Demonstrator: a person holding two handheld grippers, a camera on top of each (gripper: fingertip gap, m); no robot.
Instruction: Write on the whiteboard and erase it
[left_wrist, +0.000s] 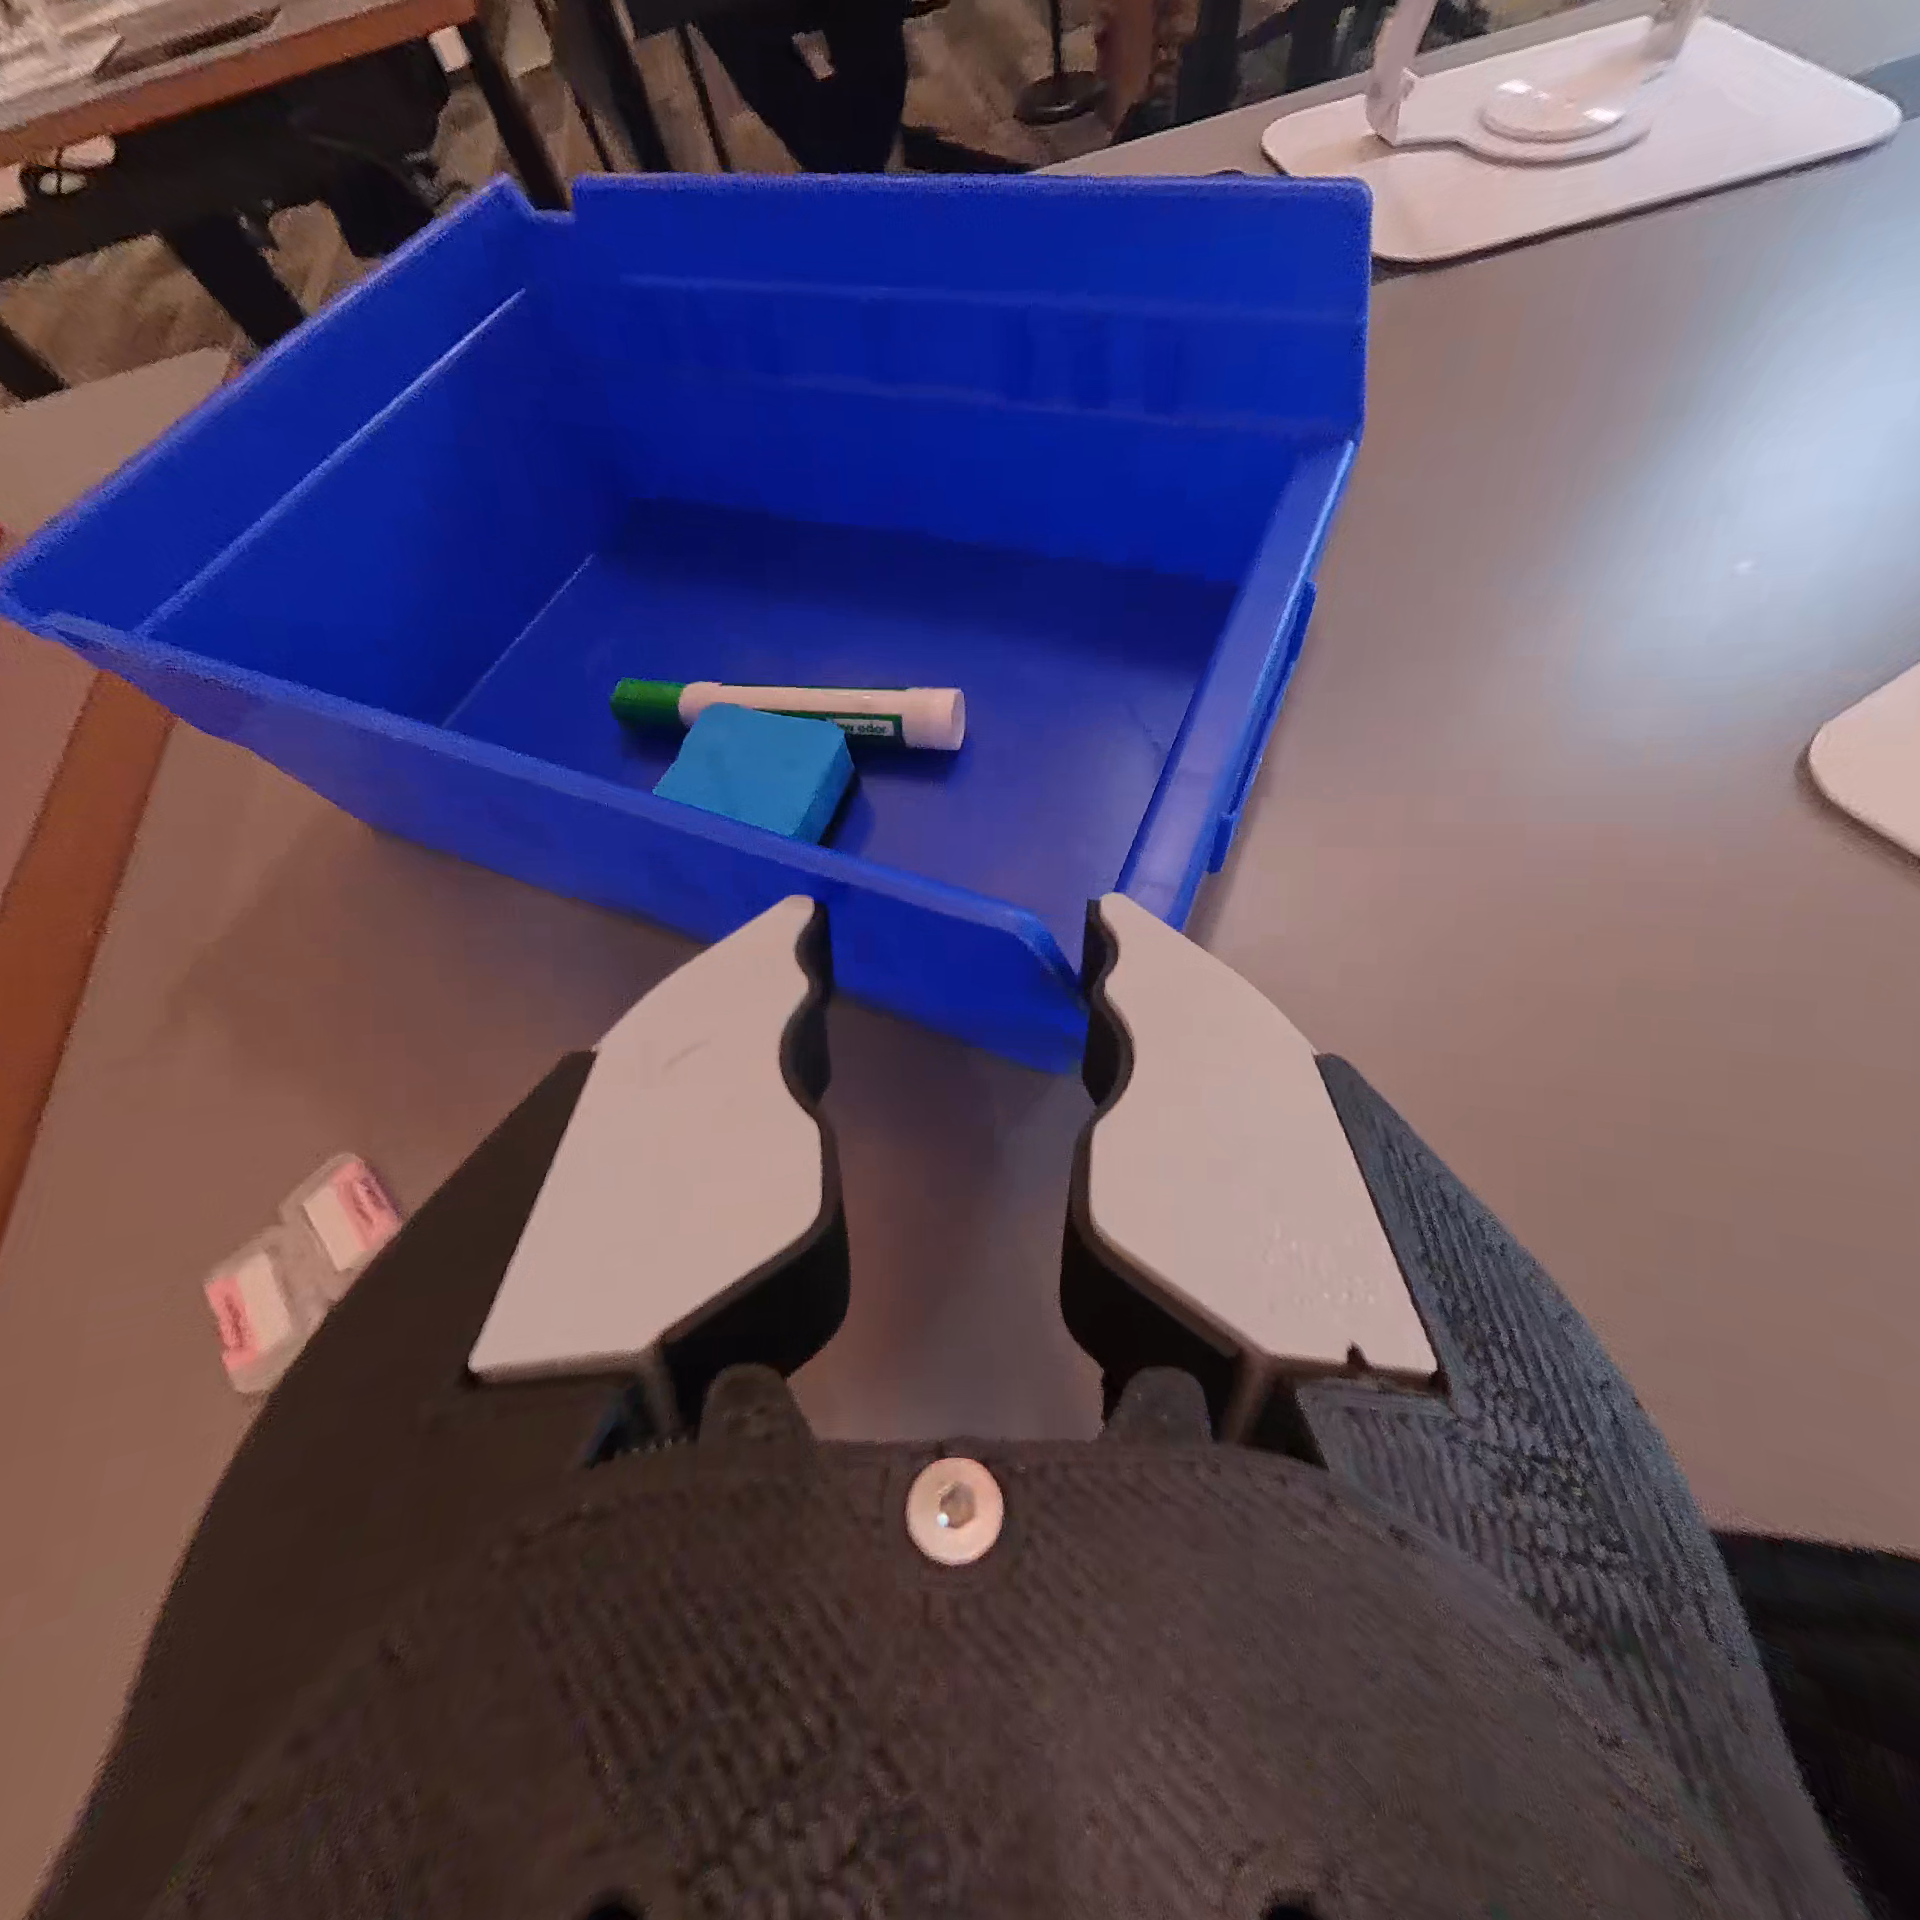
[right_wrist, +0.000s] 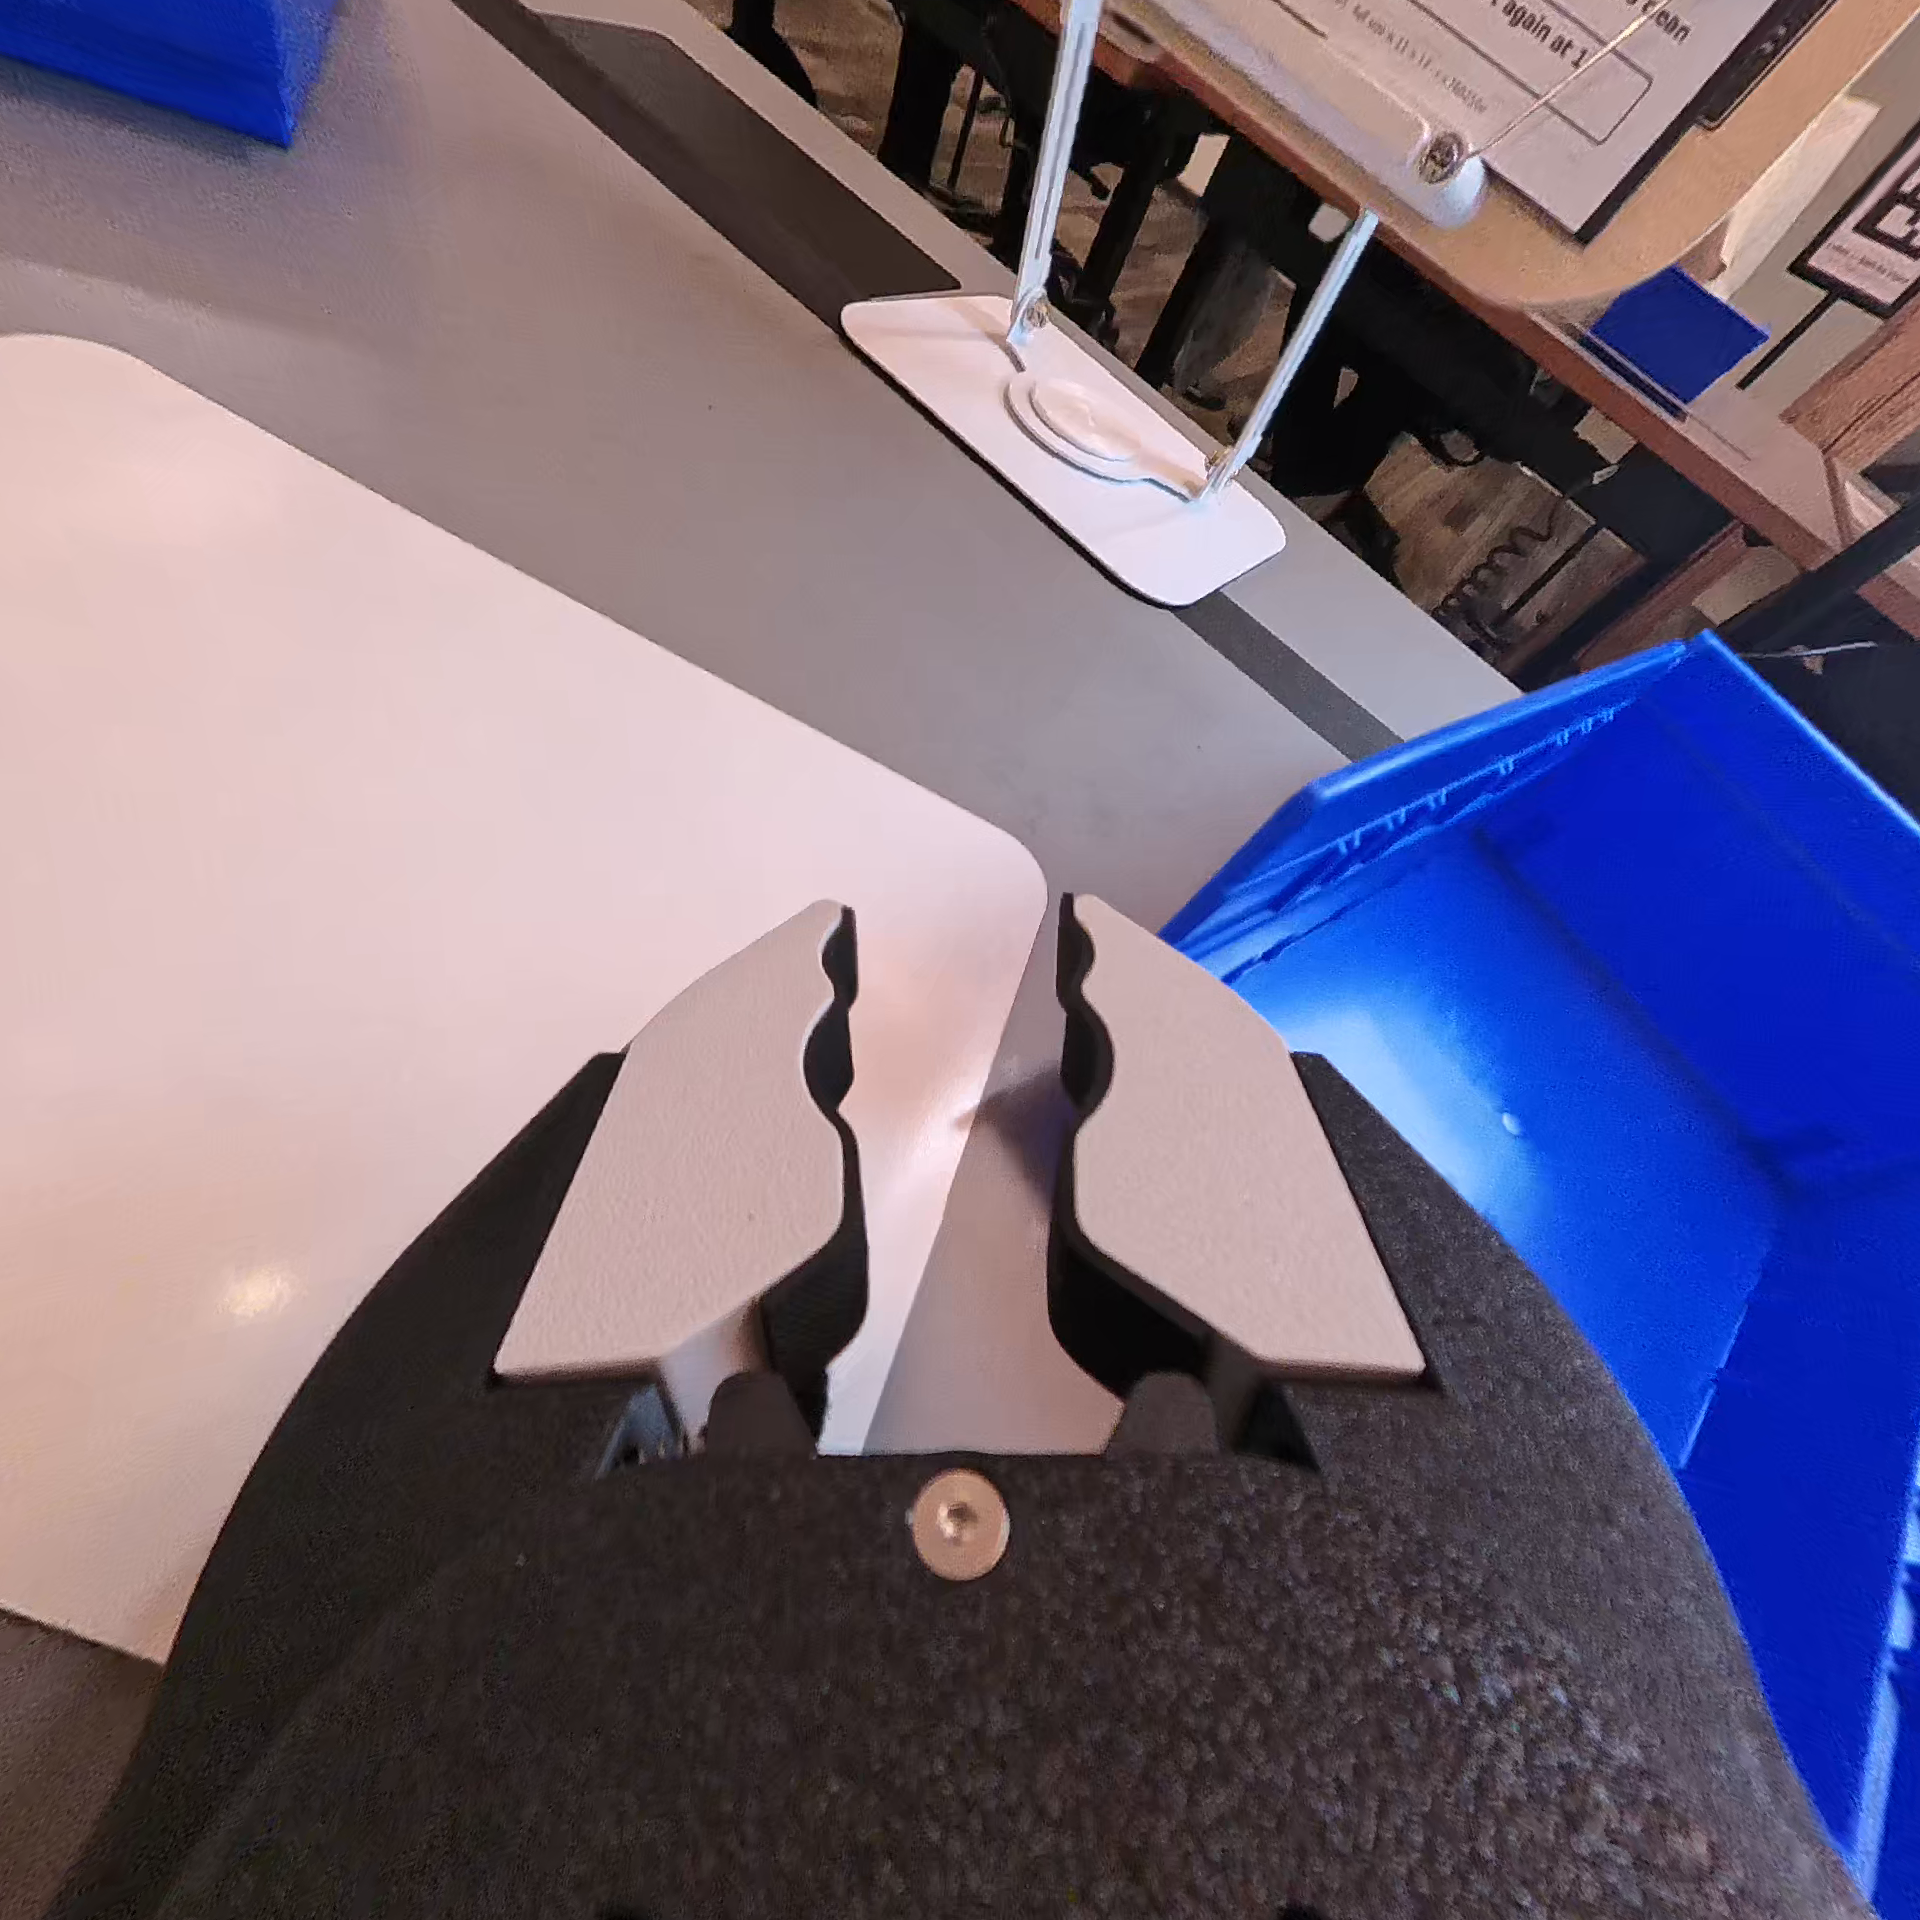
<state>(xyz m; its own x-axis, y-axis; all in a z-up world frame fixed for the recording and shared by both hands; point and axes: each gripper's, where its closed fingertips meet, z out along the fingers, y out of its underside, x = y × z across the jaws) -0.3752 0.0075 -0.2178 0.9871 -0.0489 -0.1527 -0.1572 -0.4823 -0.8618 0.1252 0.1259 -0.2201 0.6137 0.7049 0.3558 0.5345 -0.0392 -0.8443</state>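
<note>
Hovering with fingers parted and empty, the left gripper (left_wrist: 954, 925) is facing a blue bin (left_wrist: 312, 499) where the green-capped marker (left_wrist: 790, 713) is lying crosswise just beyond, seemingly touching a blue eraser (left_wrist: 756, 769), while the equally empty right gripper (right_wrist: 954, 925) is hanging over the whiteboard (right_wrist: 364, 779).

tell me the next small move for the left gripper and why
Probably ease the left gripper forward over the near wall of the bin and down toward the marker. Its jaws are open and empty, just short of that wall. The marker lies flat on the bin floor with the eraser against its near side, and the whiteboard looks blank, so writing comes first.
</note>
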